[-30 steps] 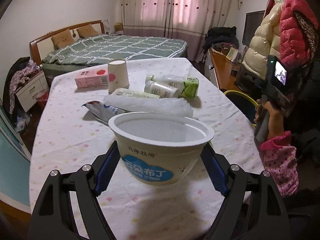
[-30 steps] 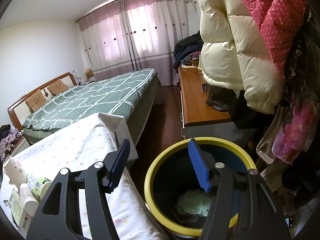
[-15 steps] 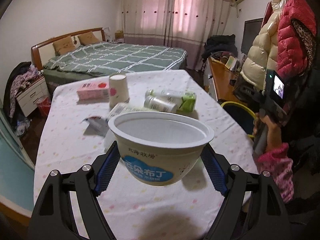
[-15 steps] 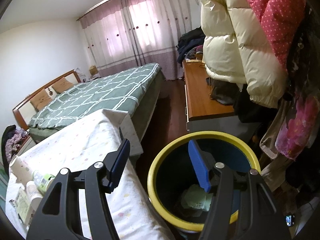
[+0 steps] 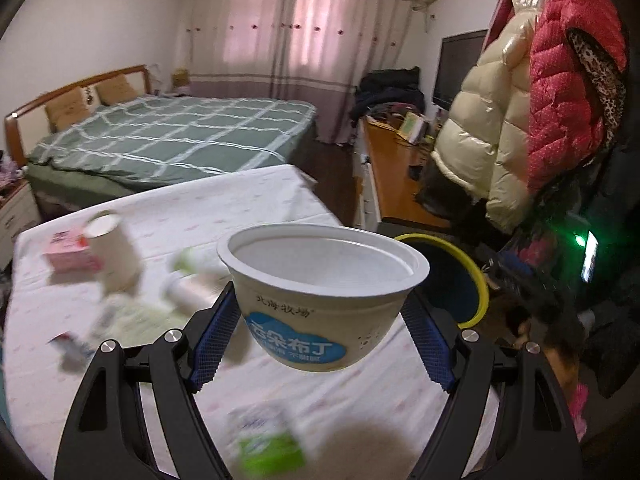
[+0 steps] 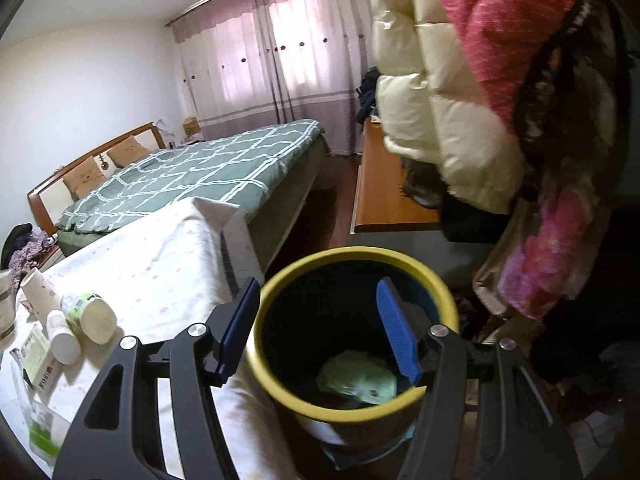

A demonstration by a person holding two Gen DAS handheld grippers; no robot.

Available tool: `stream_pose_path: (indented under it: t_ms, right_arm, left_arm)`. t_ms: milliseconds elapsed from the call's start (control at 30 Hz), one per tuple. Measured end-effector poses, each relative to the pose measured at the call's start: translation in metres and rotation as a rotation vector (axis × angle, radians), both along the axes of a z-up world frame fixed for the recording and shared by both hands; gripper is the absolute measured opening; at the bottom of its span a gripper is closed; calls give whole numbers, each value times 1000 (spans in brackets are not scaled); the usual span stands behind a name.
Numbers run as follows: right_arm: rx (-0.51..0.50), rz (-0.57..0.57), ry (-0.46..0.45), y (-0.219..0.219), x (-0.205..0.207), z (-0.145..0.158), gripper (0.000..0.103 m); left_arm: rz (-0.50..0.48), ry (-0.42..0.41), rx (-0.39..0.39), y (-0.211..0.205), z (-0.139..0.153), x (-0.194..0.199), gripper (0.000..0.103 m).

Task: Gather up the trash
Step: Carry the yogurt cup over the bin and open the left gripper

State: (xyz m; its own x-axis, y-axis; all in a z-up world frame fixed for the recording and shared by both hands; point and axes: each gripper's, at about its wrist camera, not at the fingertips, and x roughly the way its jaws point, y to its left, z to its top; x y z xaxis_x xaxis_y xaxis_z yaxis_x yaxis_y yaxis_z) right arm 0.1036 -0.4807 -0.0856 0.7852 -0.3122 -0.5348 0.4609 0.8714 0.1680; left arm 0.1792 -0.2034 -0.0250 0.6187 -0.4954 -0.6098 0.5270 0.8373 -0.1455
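A white pudding cup (image 5: pixel 320 304) with a blue label sits upright between the blue pads of my left gripper (image 5: pixel 320 320), which is shut on it above the table's right side. Just beyond the cup stands the yellow-rimmed bin (image 5: pixel 476 276), on the floor beside the table. My right gripper (image 6: pixel 318 292) hangs open over the same bin (image 6: pixel 352 254), with nothing between its fingers. Green crumpled trash (image 6: pixel 360 380) lies at the bin's bottom. More trash lies on the tablecloth (image 5: pixel 240 200): a paper cup (image 5: pixel 110 248), a pink carton (image 5: pixel 66 252), bottles (image 6: pixel 92 316) and a green carton (image 5: pixel 272 448).
A bed (image 5: pixel 168 140) with a green checked cover stands behind the table. A wooden desk (image 5: pixel 396 176) runs along the right wall, and puffy coats (image 5: pixel 520 120) hang over the bin's far side. A person's pink sleeve (image 5: pixel 576 404) is at the right.
My left gripper has swung right with the cup, from over the trash pile to the table's edge near the bin. The right gripper has shifted a little over the bin.
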Motion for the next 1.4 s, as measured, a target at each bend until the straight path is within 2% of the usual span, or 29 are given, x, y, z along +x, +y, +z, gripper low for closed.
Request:
stream_pose_path:
  t_ms: [200,433,600,800,833,867,900,1033,1133,1233,1400]
  right_arm:
    - [5,-45,41,-27,-18,-14,58]
    - [16,-98,65,-56,-38,-24,58]
    - [20,-122,74,-70,-47,-27,58]
    - [23,-135,87,-79,-53,-30,58]
    - [23,-137,88,-80,-53,-30,58]
    - [24,-141,91,-81,-54,-30,59]
    - [25,-144,93,-81,-54,-30,59]
    - [29,-147,96,-81,-56,-30,60]
    - [28,-137,92,-77,-55,-28,61]
    - [32,-112,88,-68,-49,-28,62]
    - [29,-36,87,-39,-34,-27,62]
  left_arm:
    - [-54,40,10,-73,-16,22,79]
    - [-91,139,21,-160,-46,47,79]
    - [-132,164,68,-218,-66,53,79]
    - [-162,211,106,-263,-88,61,80]
    - [-165,211,113,-269,-91,62,81]
    - [-166,211,127,-274,-94,62,90]
    - [-162,208,143,-280,-96,63,94]
    - [-142,195,125,-271,-88,57,96]
    - [-134,169,83,-246,-64,45,96]
    - [-116,118,17,-206,-32,32,98]
    - [-2,-21,-17,-125,9,12,98]
